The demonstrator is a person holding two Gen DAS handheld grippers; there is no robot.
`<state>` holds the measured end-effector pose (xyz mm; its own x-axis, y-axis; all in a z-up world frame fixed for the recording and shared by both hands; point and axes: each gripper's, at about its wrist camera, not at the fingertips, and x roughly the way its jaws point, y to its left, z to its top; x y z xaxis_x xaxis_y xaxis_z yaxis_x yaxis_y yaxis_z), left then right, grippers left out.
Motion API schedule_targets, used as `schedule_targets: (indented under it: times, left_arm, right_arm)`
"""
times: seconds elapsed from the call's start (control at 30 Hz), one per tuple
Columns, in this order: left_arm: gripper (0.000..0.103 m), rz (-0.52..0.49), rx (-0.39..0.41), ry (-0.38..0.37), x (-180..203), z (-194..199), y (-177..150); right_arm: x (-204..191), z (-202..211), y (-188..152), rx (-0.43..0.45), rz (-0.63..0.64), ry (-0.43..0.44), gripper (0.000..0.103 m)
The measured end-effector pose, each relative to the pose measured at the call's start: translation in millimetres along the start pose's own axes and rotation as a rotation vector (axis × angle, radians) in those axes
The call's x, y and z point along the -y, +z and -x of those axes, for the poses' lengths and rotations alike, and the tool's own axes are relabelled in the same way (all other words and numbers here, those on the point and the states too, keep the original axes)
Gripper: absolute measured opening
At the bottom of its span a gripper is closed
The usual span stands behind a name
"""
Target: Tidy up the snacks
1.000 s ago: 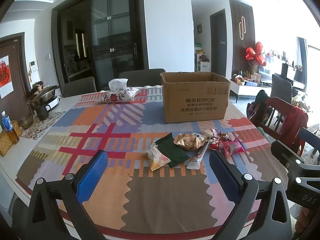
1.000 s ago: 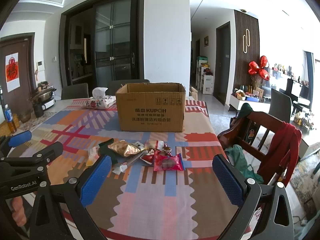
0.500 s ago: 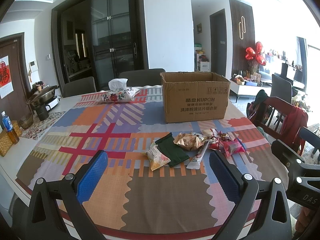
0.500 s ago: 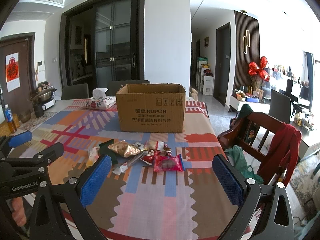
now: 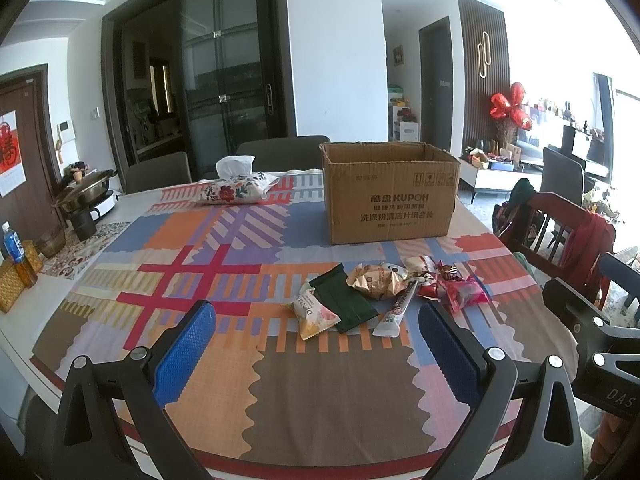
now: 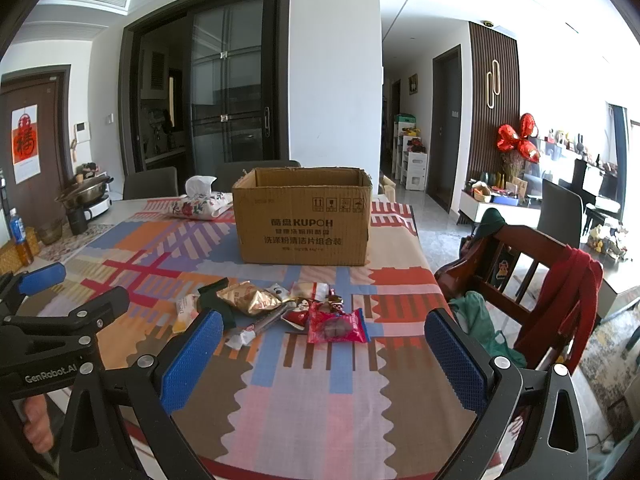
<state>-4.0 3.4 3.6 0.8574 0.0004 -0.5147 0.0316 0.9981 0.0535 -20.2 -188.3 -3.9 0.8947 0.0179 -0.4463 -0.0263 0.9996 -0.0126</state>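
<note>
Both grippers hovered wide open and empty over the near edge of the table, short of the snack pile.

The left gripper [image 5: 316,344] and right gripper [image 6: 320,346] held their blue-padded fingers spread far apart with nothing between them. The snacks lay in a loose heap on the patchwork tablecloth [image 5: 192,276], in front of the open cardboard box [image 5: 390,192]: a pale packet [image 5: 312,314], a dark green pouch [image 5: 342,300] overlapping it, a crumpled gold bag [image 5: 376,280], a long white stick pack [image 5: 396,312] and a pink wrapped cake [image 6: 338,326] nearest the right gripper. A floral tissue holder [image 5: 236,190] sat well behind, left of the box.
</note>
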Motion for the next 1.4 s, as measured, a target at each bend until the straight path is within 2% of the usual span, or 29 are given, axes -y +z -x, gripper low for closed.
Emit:
schedule_targets:
  times: [0.9,1.1,1.33,1.4]
  left_arm:
    - [0.103,0.003,-0.005,-0.001,-0.6,-0.4,-0.6]
    - [0.103,0.023,-0.033,-0.011,-6.6,-12.0,-6.2]
    - [0.102,0.054,-0.087,-0.018,-15.7,-35.3,-6.9]
    - [0.098,0.061,-0.099,-0.023,-17.7,-42.3,-6.7]
  right_arm:
    - [1.3,-4.4,-0.1,-0.002,0.004,0.003,0.102]
    - [-8.9,-9.6,3.1,-0.026,0.015,0.022,0.102]
    - [-12.9,-40.5,3.8,-0.089,0.013,0.071,0.102]
    - [-14.7,-49.5,3.7,-0.108,0.008,0.087,0.102]
